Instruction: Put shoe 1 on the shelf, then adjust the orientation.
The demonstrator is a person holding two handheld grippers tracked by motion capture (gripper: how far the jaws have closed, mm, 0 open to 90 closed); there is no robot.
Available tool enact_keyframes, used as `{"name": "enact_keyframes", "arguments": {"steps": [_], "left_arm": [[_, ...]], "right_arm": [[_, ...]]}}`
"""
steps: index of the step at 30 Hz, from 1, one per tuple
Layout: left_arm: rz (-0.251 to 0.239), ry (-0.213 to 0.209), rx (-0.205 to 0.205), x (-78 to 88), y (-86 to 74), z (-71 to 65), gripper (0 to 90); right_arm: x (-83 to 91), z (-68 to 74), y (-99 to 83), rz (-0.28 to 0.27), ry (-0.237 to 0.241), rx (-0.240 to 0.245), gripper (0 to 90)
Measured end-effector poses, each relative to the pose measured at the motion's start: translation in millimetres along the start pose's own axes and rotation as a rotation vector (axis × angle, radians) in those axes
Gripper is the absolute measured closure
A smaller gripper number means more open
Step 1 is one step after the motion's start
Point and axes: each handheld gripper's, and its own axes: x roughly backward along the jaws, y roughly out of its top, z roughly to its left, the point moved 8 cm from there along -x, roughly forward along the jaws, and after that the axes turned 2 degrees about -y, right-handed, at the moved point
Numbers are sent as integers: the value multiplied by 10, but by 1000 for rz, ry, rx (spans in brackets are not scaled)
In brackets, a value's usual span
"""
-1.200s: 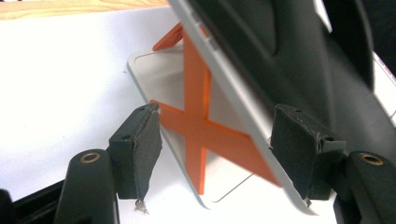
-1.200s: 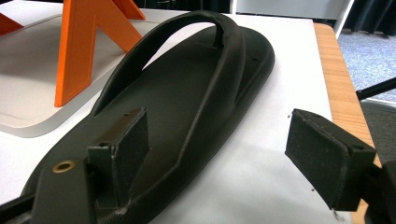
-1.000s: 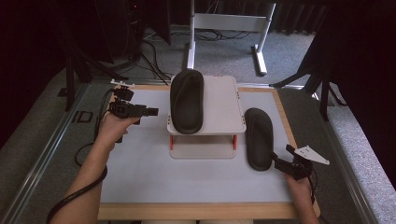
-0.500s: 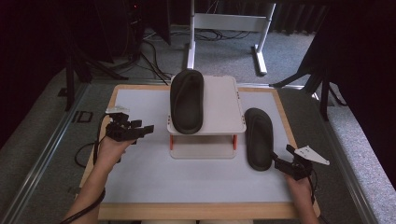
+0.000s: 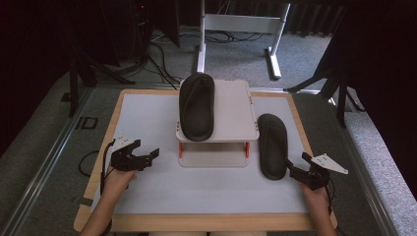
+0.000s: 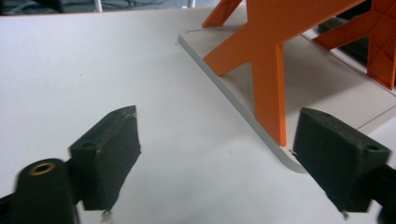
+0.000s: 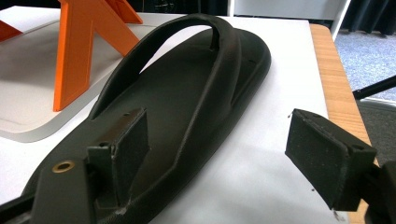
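high view, l to r: left gripper sits low over the white mat, near the table's left edge, aimed at the small rack mid-table. its jaws have just been opening and stand spread w/ nothing between them; left gripper view has only bare mat in the gap, w/ the rack's orange leg and base plate ahead on the right.

one black sandal lies flat on the left half of the rack top, toe away from the person. right half of the top is bare.

second black sandal lies on the mat just beside the rack's right side, heel toward the person. right gripper is at that heel, jaws spread. right gripper view: left jaw is over the sandal's heel, right jaw is out over the mat, well apart from it. can't tell if the left pad touches the sole; no pinch.
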Motion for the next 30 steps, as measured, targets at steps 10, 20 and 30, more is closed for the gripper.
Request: {"name": "enact_keyframes", "arguments": {"steps": [10,20,30], "left_arm": [[-186,208,-60,252,-200,227,20],[-207,231,-91,295,-365,318,20],[-229,227,-96,315,-365,310,21]], "right_arm": [[11,-46,8,-15,-95,-5,124],[-42,-56,-19,50,-60,-30,160],[-63,-32,-51,197,-49,-26,235]]}}
